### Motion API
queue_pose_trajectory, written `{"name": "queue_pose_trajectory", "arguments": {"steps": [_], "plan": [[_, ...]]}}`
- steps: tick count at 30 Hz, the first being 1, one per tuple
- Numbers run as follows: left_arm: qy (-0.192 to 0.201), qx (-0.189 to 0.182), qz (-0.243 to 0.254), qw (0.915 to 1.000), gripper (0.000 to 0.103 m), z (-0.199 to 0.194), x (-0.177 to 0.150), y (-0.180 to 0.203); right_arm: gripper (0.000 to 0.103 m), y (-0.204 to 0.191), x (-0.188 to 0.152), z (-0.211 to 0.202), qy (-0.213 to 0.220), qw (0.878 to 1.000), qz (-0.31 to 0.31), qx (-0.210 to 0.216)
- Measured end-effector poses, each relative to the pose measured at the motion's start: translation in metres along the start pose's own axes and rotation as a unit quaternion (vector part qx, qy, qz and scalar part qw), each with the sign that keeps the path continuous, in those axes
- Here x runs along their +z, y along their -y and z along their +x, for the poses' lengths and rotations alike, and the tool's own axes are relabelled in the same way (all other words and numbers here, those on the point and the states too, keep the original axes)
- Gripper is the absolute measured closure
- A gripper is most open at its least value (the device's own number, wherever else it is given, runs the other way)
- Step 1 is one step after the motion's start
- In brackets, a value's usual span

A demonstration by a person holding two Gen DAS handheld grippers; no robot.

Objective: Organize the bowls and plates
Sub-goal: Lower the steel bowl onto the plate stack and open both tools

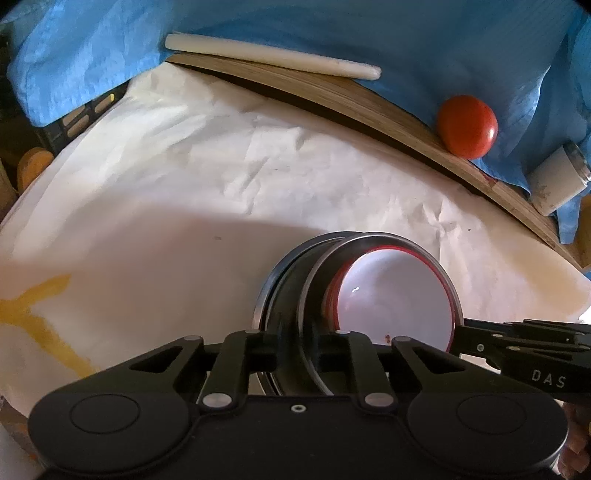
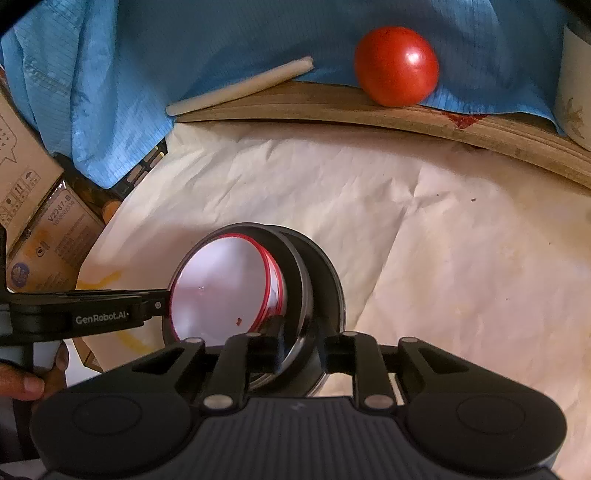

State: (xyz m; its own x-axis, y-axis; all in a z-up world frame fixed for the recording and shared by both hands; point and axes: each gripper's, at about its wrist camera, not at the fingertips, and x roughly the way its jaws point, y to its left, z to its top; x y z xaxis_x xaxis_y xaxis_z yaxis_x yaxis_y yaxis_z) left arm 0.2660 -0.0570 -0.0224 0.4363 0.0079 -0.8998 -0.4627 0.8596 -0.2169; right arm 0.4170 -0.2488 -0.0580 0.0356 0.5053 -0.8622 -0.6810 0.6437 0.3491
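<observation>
A white bowl with a red rim (image 1: 399, 295) (image 2: 218, 284) is nested in a stack of steel dishes (image 1: 273, 280) (image 2: 325, 273) that rests on the paper-covered table (image 1: 184, 166). My left gripper (image 1: 299, 332) straddles the stack's left rim, its jaws slightly apart, so it is open. From the right wrist view its tip (image 2: 166, 301) reaches the bowl's edge. My right gripper (image 2: 299, 332) straddles the opposite rim the same way, open, and appears side-on in the left wrist view (image 1: 461, 326). The pads themselves are mostly hidden by the rims.
A red tomato (image 1: 467, 125) (image 2: 397, 66) and a white stick (image 1: 269, 55) lie on blue cloth (image 1: 369, 33) beyond a wooden board (image 1: 332, 92). A white jar (image 1: 557, 181) lies at the far right. Cardboard boxes (image 2: 37, 192) sit left. A person's hand (image 2: 22, 380) holds the left gripper.
</observation>
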Motion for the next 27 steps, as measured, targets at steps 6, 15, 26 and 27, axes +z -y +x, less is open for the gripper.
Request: {"name": "queue_pose_trajectory", "arguments": {"steps": [6,15,26,27], "plan": [[0.006,0.017,-0.002,0.9998,0.074,-0.004,-0.001,-0.001,0.073,0.0,0.0,-0.004,0.009,1.0,-0.003,-0.001],[0.013,0.042,-0.005,0.999,0.063,-0.008,-0.001,0.003,0.061,0.004,-0.001,-0.012,0.019,1.0,-0.005,-0.001],[0.033,0.091,-0.01,0.9953,0.03,-0.017,-0.007,0.004,0.045,0.011,-0.008,-0.027,0.038,0.999,-0.017,0.0],[0.035,0.094,-0.01,0.9949,0.028,-0.018,-0.008,0.005,0.044,0.012,-0.008,-0.028,0.04,0.999,-0.02,-0.002]]}}
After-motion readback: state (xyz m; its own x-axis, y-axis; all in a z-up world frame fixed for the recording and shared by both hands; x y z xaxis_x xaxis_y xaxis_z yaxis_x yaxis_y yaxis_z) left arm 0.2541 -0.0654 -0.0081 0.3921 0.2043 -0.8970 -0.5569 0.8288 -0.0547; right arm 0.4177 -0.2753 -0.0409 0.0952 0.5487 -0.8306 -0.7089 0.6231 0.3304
